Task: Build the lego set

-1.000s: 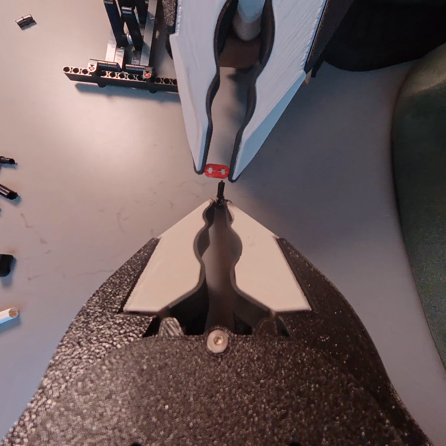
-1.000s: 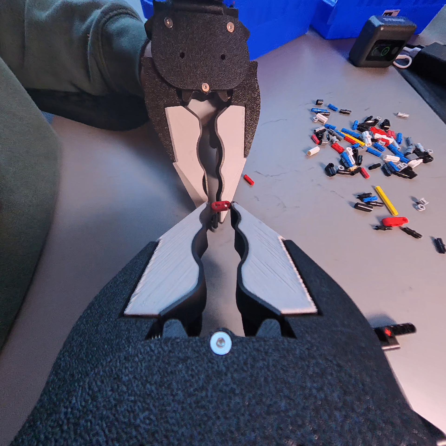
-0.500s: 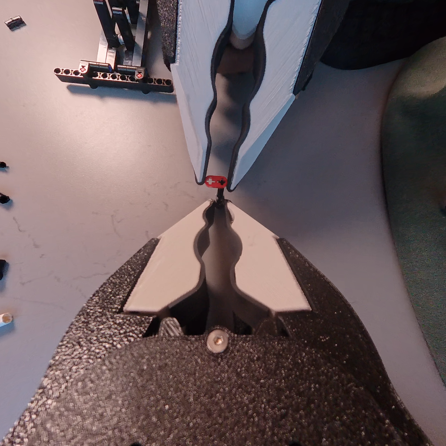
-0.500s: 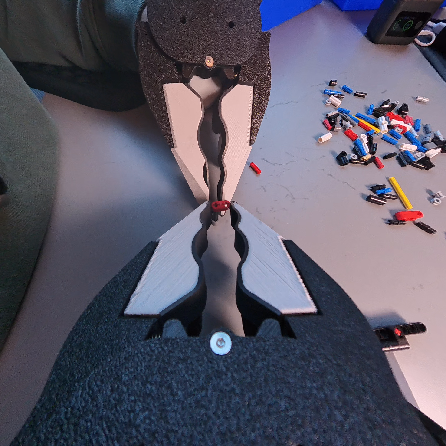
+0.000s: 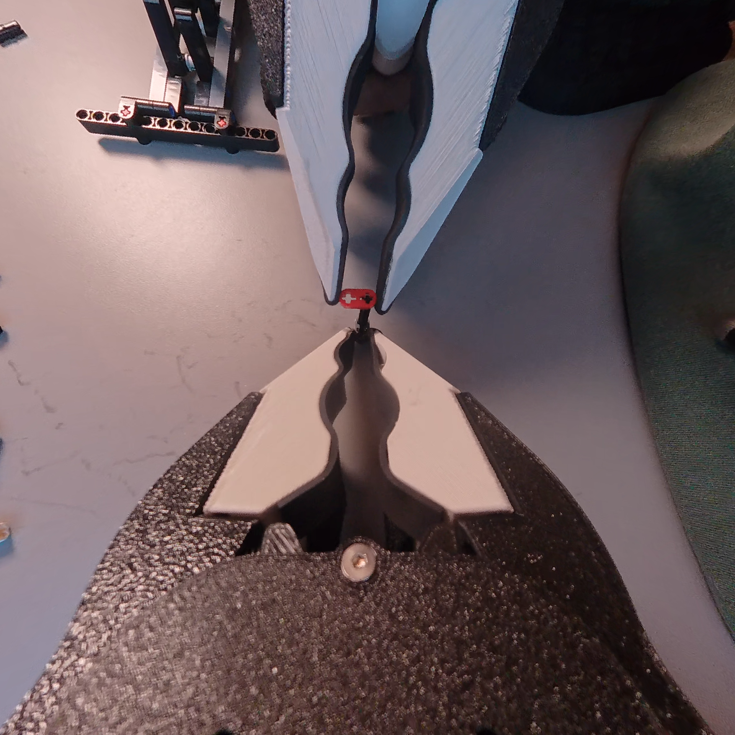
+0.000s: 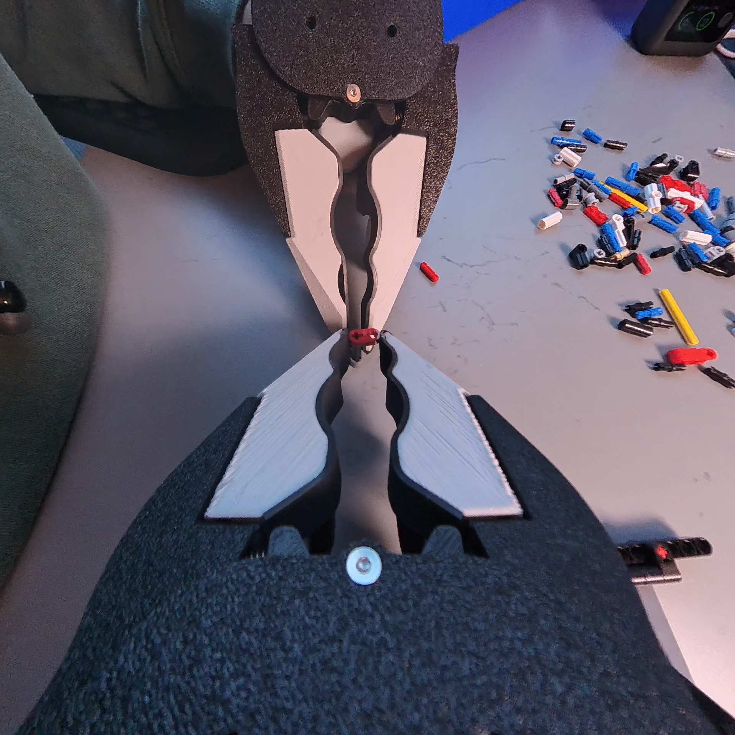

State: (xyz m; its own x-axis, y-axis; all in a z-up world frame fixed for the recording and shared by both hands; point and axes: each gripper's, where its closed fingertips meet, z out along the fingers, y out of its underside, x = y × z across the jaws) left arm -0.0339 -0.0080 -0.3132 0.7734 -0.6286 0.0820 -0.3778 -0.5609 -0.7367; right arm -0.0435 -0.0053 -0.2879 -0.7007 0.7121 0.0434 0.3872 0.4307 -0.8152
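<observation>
You're pinching a thin black pin point(image 5: 362, 325) w/ the left gripper point(image 5: 361, 332), tips clenched on it, above the table point(image 5: 159, 358). Its tip is sitting in one hole of the red connector point(image 5: 358, 299), which your right gripper point(image 5: 355, 306) is clamping tip-to-tip. Black beam assembly point(image 5: 177, 123) is lying farther back, twd the far edge.

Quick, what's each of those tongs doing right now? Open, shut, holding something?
Left tongs: shut on a thin black pin, its tip in the red connector.
Right tongs: shut on the small red connector.
</observation>
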